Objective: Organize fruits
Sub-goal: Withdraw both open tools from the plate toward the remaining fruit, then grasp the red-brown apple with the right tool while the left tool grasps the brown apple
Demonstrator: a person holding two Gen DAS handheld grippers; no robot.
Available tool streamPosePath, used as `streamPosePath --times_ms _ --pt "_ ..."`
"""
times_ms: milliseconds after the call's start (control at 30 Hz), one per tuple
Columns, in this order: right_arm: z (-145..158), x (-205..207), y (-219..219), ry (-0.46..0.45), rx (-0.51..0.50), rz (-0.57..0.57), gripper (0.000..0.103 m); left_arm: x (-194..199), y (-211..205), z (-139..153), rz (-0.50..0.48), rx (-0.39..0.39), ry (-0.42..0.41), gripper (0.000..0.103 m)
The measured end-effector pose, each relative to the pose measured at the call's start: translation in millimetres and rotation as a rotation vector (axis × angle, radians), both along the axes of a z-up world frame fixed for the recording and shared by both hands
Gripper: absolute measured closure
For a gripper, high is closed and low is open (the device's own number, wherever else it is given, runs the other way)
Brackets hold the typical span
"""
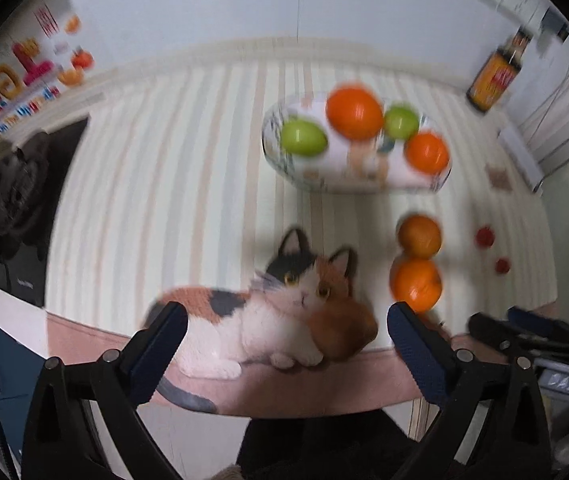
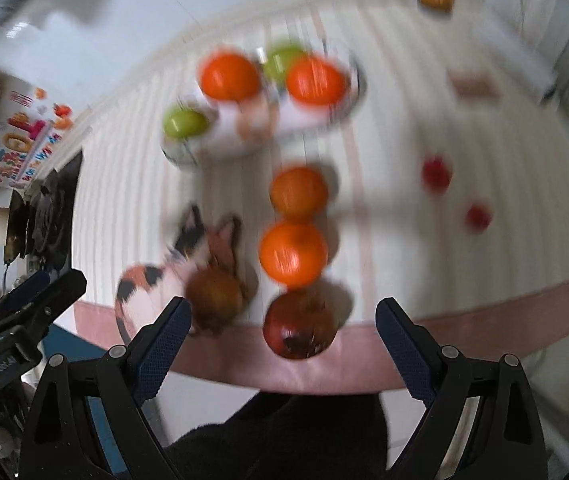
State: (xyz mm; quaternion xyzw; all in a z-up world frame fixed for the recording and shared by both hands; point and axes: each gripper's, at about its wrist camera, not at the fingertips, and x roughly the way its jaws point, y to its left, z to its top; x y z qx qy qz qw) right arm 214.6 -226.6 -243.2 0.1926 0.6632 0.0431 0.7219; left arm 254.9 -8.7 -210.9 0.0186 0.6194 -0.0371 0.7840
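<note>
A white oval plate (image 1: 324, 176) (image 2: 308, 118) holds two oranges (image 1: 354, 112) (image 2: 228, 76) and two green fruits (image 1: 304, 138) (image 2: 184, 122). Two more oranges (image 1: 418, 282) (image 2: 292, 254) lie on the striped tablecloth in front of it, with a dark red pomegranate (image 2: 300, 326) and a brown fruit (image 1: 342, 328) (image 2: 214, 298) near the front edge. Two small red fruits (image 1: 485, 237) (image 2: 436, 174) lie to the right. My left gripper (image 1: 286, 340) is open and empty over the front edge. My right gripper (image 2: 280, 334) is open, its fingers either side of the pomegranate and above it.
A calico cat figurine (image 1: 252, 320) (image 2: 152, 280) lies at the front edge beside the brown fruit. A bottle (image 1: 496, 76) stands at the back right. A black object (image 1: 16, 200) sits at the table's left. The striped cloth (image 1: 156, 180) is bare on the left.
</note>
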Motion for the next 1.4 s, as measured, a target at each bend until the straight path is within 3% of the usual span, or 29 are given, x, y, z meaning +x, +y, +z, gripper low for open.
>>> streamPosePath --times_ms 133,300,700,733,833,1200,1400 --pt "-60.0 -6.2 4.1 0.13 0.056 -0.015 0.012 0.2 -4.7 -32.4 -0.003 0.002 0.083 0.001" --pt "-109.6 -11.8 13.1 0.23 0.12 -0.029 0.034 3.4 -8.6 -62.7 0.003 0.006 0.17 0.001" --pt "-93.5 -20.5 -3.2 0.119 -0.076 0.041 0.035 8.4 -44.5 -122.1 -0.06 -0.094 0.351 0.001" --pt "-96.1 -19.0 -4.6 0.127 -0.072 0.038 0.035 8.0 -48.0 -125.2 -0.073 -0.09 0.353 0.003" --pt "-105.6 -14.4 -9.7 0.155 -0.049 0.027 0.034 5.0 -56.1 -129.8 -0.114 -0.071 0.34 0.033" --pt "-108.2 -8.3 -31.1 0.166 -0.007 -0.044 0.034 3.8 -33.0 -124.8 -0.106 -0.045 0.289 0.034" --pt "-102.1 -11.8 -38.9 0.101 -0.013 -0.08 0.035 5.3 -17.2 -120.0 -0.076 -0.055 0.286 0.034"
